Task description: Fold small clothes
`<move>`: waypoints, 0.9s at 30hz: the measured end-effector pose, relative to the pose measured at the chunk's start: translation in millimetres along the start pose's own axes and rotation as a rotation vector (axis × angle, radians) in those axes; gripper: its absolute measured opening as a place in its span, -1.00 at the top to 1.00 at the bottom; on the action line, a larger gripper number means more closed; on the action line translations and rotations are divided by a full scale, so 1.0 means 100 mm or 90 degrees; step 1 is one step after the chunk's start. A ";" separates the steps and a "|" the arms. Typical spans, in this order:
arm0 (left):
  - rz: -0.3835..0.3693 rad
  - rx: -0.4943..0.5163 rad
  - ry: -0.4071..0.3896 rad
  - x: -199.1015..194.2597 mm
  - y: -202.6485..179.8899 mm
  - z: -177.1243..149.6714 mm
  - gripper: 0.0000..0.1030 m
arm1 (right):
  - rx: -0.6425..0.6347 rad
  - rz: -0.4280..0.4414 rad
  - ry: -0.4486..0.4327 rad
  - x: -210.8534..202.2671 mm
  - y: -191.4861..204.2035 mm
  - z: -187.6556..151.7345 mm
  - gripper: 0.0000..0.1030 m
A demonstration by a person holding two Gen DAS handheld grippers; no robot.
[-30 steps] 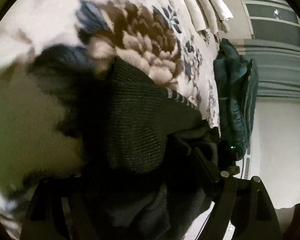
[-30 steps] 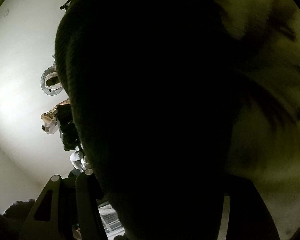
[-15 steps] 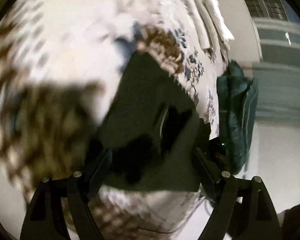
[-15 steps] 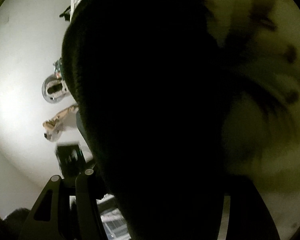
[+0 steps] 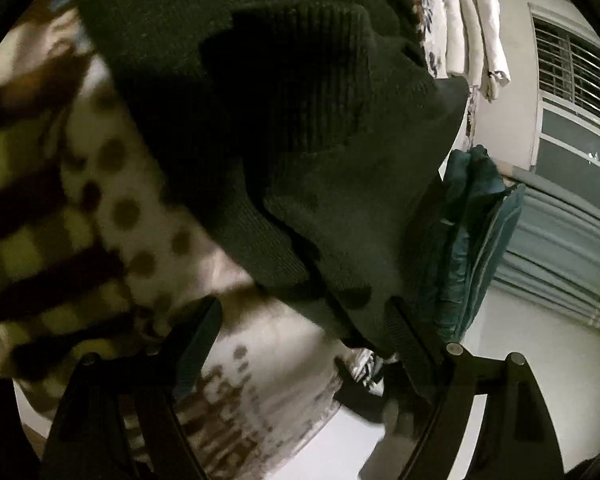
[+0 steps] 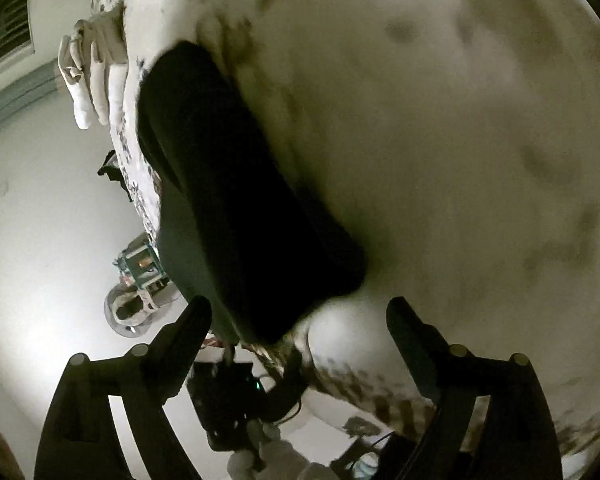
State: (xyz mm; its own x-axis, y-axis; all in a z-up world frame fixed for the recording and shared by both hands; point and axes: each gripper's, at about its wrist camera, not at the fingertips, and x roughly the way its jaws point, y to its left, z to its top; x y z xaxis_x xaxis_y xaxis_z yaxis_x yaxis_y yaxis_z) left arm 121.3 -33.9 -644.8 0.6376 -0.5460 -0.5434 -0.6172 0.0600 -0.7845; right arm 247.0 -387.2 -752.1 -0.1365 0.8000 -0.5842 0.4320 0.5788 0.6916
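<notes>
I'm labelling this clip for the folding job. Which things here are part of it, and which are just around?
Part of the job:
dark knit garment
left tool, open
right tool, open

Just around:
patterned bedspread
teal bundle
rolled white cloths

We see a bed [image 5: 148, 208] under a pale cover printed with brown spots and dark bands, with rolled white bedding [image 5: 472, 28] stacked at its far end and a dark teal bundle [image 5: 472, 240] just beside its edge. Behind them stands a barred window [image 5: 568, 68] above grey panelling [image 5: 560, 248]; in the right wrist view the pale floor [image 6: 32, 240] glows brightly beside the dim bed, with small clutter [image 6: 138, 276] near it
</notes>
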 end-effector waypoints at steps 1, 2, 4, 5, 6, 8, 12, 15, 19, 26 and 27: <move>0.002 0.003 -0.002 0.02 0.00 0.03 -0.60 | 0.001 0.003 0.003 0.16 -0.02 -0.03 -0.80; 0.003 0.005 -0.003 0.03 0.00 0.05 -0.60 | 0.004 0.004 0.001 0.28 -0.05 -0.02 -0.81; 0.006 0.002 -0.003 0.04 0.02 0.11 -0.60 | 0.007 0.024 -0.018 0.44 -0.13 -0.03 -0.91; 0.002 -0.001 -0.004 0.02 0.03 0.10 -0.60 | 0.003 0.037 -0.029 0.47 -0.19 -0.01 -0.98; -0.002 -0.003 -0.008 -0.01 0.03 0.10 -0.60 | -0.003 0.048 -0.040 0.53 -0.19 0.03 -0.99; -0.005 0.003 -0.012 -0.08 0.05 0.04 -0.60 | 0.000 0.079 -0.052 0.69 -0.09 0.10 -0.97; -0.004 0.008 -0.005 -0.08 0.09 -0.07 -0.59 | 0.065 0.101 -0.082 0.85 0.00 0.13 -0.28; -0.014 -0.005 -0.011 -0.06 0.12 -0.03 -0.60 | 0.080 0.105 -0.083 0.87 0.05 0.08 0.17; -0.079 -0.045 -0.046 -0.04 0.12 0.08 -0.60 | 0.067 0.120 -0.076 0.79 0.21 -0.01 0.28; -0.120 -0.123 -0.123 0.05 0.21 0.41 -0.60 | 0.061 0.114 -0.073 0.72 0.19 0.02 0.28; -0.129 -0.143 -0.140 0.03 0.24 0.46 -0.59 | 0.058 0.113 -0.073 0.54 0.13 0.04 0.29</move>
State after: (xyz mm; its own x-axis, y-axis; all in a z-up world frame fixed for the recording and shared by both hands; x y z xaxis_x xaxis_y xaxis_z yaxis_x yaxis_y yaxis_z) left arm 129.6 4.2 -678.6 0.8256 -0.3347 -0.4543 -0.5389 -0.2292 -0.8106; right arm 249.0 -337.4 -776.7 0.0490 0.8619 -0.5047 0.5200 0.4094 0.7497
